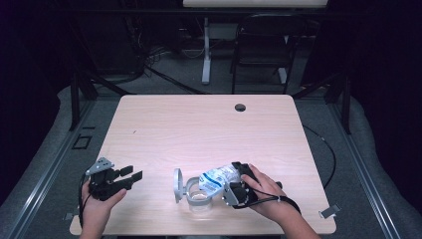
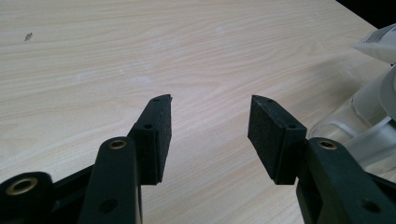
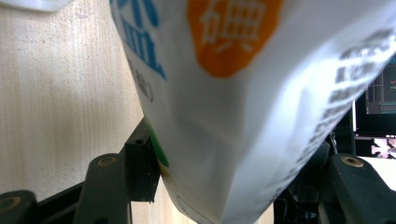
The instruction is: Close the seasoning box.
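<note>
A clear jar (image 1: 199, 198) stands near the front edge of the table (image 1: 209, 124), and everything else is best placed from it. Its hinged lid (image 1: 177, 185) is already swung open and stands up on the jar's left side, so the opening step looks done. Just above and to the right of the jar's mouth, the right gripper (image 1: 226, 185) pinches a white printed bag (image 1: 216, 180), its jaws spread wide around the bag's body; in the right gripper view the bag (image 3: 243, 107) sits tilted between the two jaws, pressed against both. The bag's lower end leans over the jar's rim, which suggests pouring or emptying into the jar is in hand, though whether anything is coming out cannot be told, nor how full the jar is. Well to the left of the jar, the left gripper (image 1: 130, 178) rests low over the wood with its jaws spread and nothing between them. What seems left: finishing the pour, setting the bag down, closing the lid
</note>
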`<state>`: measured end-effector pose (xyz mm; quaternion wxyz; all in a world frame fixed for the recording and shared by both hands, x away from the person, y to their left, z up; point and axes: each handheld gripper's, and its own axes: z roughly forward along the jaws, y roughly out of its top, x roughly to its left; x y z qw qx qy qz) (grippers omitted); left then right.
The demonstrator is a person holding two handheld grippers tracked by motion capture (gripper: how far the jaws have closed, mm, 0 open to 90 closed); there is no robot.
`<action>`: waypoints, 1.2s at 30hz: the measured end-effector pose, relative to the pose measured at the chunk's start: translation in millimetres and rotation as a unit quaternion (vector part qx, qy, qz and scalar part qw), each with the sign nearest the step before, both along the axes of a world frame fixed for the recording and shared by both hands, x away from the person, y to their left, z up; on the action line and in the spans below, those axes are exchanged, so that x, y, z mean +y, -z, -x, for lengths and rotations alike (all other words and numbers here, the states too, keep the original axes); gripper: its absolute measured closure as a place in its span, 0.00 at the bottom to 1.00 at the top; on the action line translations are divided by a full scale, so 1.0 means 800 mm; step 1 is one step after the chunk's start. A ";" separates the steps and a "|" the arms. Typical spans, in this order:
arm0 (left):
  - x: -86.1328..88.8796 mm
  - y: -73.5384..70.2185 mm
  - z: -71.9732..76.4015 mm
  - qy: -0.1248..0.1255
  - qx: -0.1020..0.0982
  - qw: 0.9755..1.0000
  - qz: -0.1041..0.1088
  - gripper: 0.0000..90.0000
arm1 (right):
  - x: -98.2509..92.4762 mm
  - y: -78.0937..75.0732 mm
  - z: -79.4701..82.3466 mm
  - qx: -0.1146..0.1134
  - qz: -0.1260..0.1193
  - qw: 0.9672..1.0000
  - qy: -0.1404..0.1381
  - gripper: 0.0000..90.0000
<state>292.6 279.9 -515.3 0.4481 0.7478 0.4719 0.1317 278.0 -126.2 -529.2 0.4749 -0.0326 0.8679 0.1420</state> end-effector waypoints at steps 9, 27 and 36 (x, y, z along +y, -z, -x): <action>0.002 0.001 0.000 -0.004 0.000 1.000 0.002 0.56 | 0.001 -0.004 0.000 -0.014 0.022 1.000 -0.001 0.45; 0.005 0.003 -0.001 -0.007 0.003 1.000 0.003 0.56 | 0.004 -0.007 -0.001 -0.026 0.042 0.999 -0.009 0.45; 0.005 0.003 0.000 -0.007 0.003 1.000 0.003 0.56 | 0.005 -0.007 -0.002 -0.037 0.048 0.998 -0.018 0.45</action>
